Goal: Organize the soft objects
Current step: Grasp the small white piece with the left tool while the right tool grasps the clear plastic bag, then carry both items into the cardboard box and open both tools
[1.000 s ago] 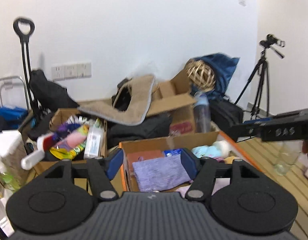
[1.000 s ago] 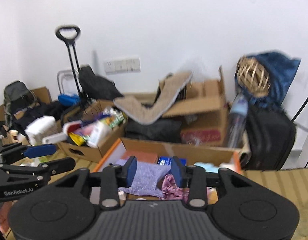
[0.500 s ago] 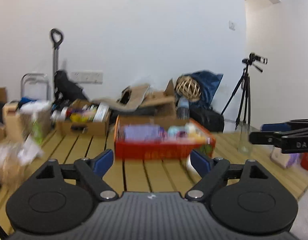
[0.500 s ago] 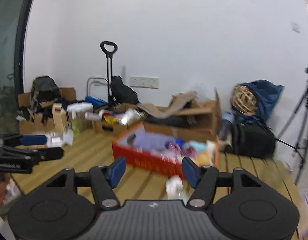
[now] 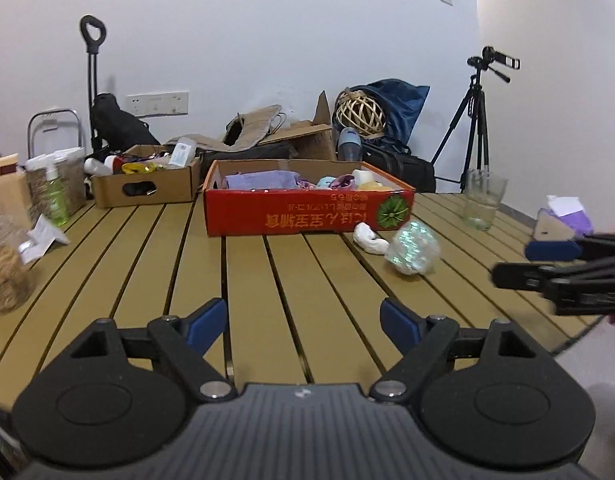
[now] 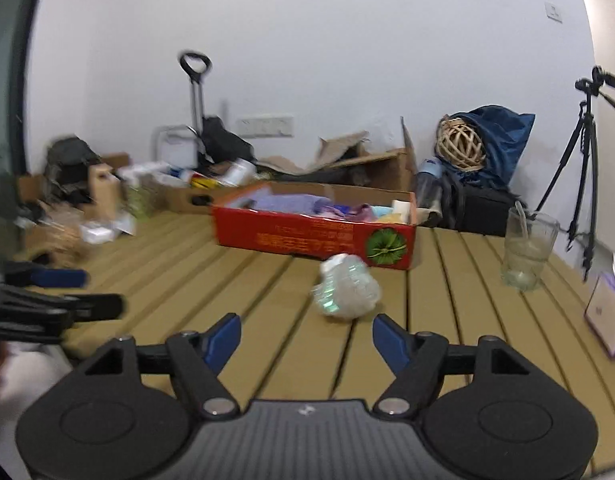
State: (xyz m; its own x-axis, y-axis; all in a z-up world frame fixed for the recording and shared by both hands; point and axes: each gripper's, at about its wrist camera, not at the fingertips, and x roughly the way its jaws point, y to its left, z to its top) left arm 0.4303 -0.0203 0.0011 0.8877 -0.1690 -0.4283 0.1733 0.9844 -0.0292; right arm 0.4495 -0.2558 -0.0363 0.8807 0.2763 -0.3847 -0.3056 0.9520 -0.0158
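A red cardboard box [image 5: 307,216] [image 6: 313,236] sits on the slatted wooden table [image 5: 247,280] and holds several soft items, among them a purple cloth [image 5: 261,179]. A white rolled sock [image 5: 369,237] and a shiny crinkled ball [image 5: 413,251] [image 6: 345,291] lie on the table in front of the box's right end. My left gripper [image 5: 303,322] is open and empty over the near table edge. My right gripper [image 6: 306,338] is open and empty, just short of the shiny ball. Each gripper shows at the edge of the other's view.
A drinking glass [image 5: 483,200] [image 6: 527,254] stands at the right of the table, a purple tissue box [image 6: 609,314] beyond it. A brown box of bottles [image 5: 145,184], a green spray bottle [image 5: 55,198] and a clear bag [image 5: 5,264] are at the left. A tripod [image 5: 473,120] stands behind.
Both grippers have pulled back from over the red box to the near table edge and opened wider. The box's front, the sock and the shiny ball have come into view.
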